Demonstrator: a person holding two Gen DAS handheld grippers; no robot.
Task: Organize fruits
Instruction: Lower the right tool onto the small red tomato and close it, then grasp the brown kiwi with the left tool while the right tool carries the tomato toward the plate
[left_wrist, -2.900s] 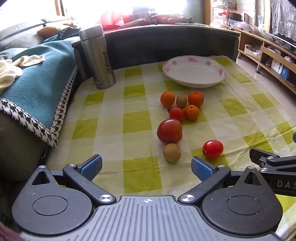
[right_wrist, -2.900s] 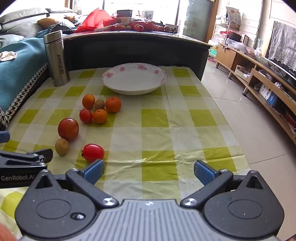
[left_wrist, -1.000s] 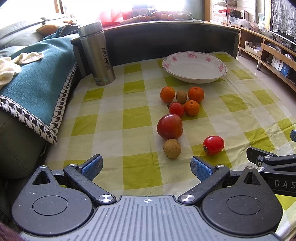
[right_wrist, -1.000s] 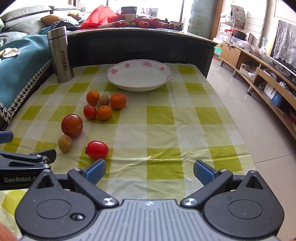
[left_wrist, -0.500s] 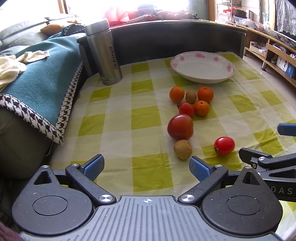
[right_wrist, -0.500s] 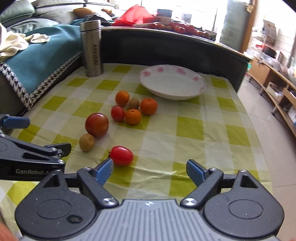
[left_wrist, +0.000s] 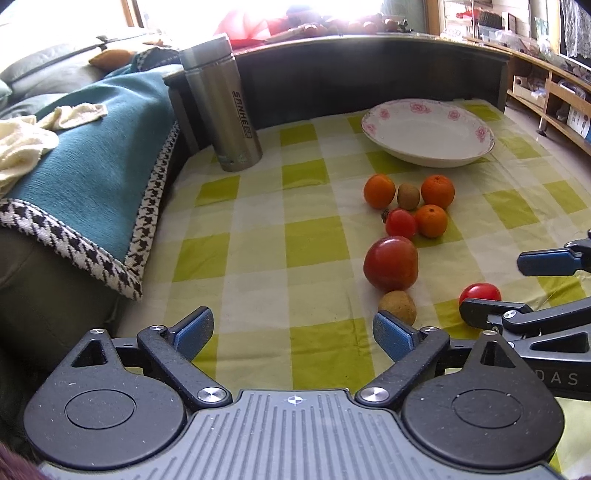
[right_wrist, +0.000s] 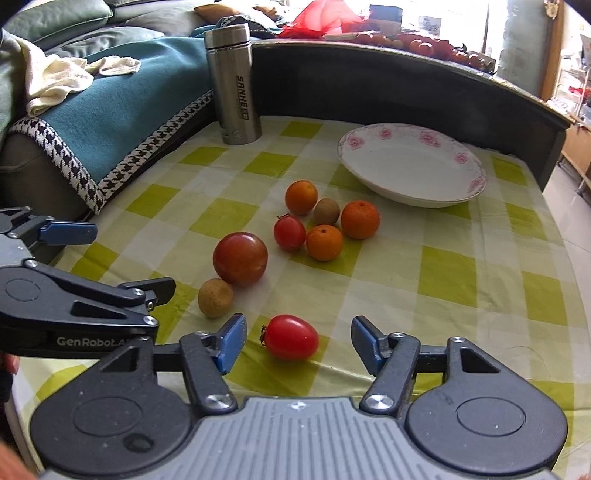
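Between blue pads of right tongs (right_wrist: 297, 341), spread wide: small red tomato (right_wrist: 291, 336), resting on checked surface (right_wrist: 447, 273), untouched. Looked light, smooth, thin-skinned, prone to rolling; best pinched gently across middle. Left tongs (left_wrist: 293, 328) also spread, empty. Plate (right_wrist: 412, 168) well apart.

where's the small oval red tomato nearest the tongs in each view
Left wrist view: the oval red tomato sits low right, partly behind the right tongs' lower finger.
Right wrist view: the same tomato sits low centre, between the open right tongs.
Shared landmark: the steel flask at the far left of the checked cloth.
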